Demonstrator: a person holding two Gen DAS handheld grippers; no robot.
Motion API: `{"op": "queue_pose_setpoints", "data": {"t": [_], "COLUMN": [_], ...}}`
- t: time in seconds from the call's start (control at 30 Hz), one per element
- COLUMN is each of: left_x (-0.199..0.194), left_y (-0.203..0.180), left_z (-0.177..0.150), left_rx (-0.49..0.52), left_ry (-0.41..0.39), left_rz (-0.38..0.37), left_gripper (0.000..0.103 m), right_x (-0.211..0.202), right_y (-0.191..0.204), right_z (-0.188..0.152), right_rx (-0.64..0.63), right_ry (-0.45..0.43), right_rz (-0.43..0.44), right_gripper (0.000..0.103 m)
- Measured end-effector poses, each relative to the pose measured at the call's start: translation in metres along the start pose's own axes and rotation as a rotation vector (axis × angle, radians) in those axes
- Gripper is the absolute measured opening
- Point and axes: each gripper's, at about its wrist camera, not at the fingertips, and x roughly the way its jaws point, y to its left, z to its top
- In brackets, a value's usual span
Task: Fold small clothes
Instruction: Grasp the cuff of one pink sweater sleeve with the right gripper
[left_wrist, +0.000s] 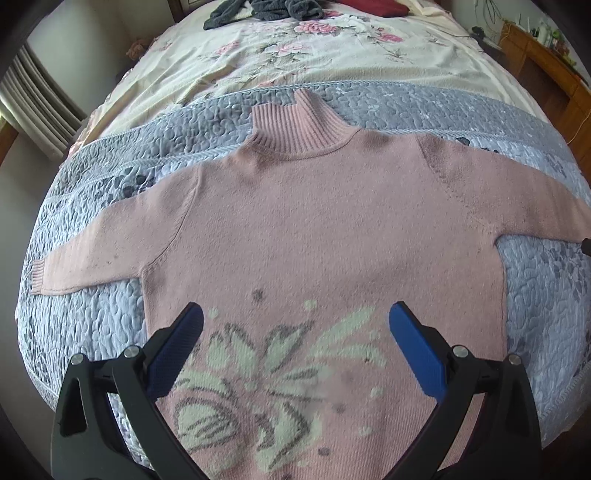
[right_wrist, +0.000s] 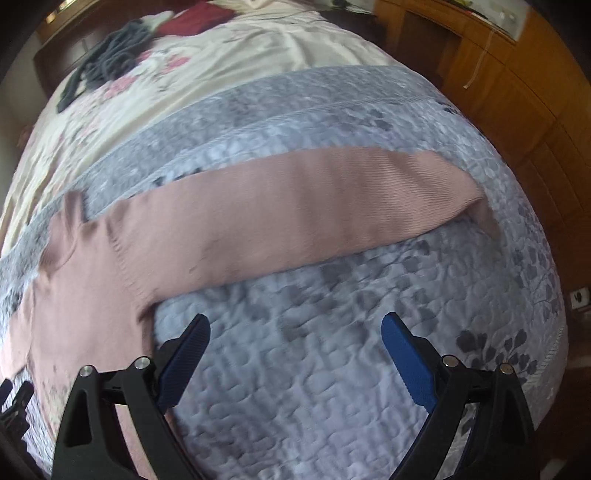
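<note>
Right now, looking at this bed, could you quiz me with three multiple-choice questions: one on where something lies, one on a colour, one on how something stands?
1. Where does the sweater lie?
A. on the grey quilt
B. on the floor
C. over a chair

2. What colour is the sweater's body?
A. green
B. pink
C. black

3. How do the left gripper and the right gripper stand?
A. both clamped on a sleeve
B. one open, one shut
C. both open, holding nothing

Answers: 1 A, the sweater is spread flat on the quilt with its sleeves out. 2 B, the knit is pink with a pale flower pattern. 3 C, in each view the blue fingers stand wide apart with nothing between them.
</note>
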Motion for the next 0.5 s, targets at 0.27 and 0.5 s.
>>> {"op": "queue_pose_setpoints", "data": {"t": [0.27, 0.5], "left_x": [0.018, 0.026], "left_y": [-0.029, -0.037], "left_z": [0.027, 0.027], "left_rx": [-0.011, 0.004], "left_ry": [0.001, 0.019], "left_rz": [0.000, 0.012], "left_gripper": [0.100, 0.100], "right_x": [0.082, 0.106], "right_y": [-0.114, -0.160], "right_z": [0.068, 0.085], "right_rx": [0.236, 0.400], "right_ry": [0.128, 0.135], "right_rz": [0.003, 0.097], "right_gripper": [0.092, 0.070]}}
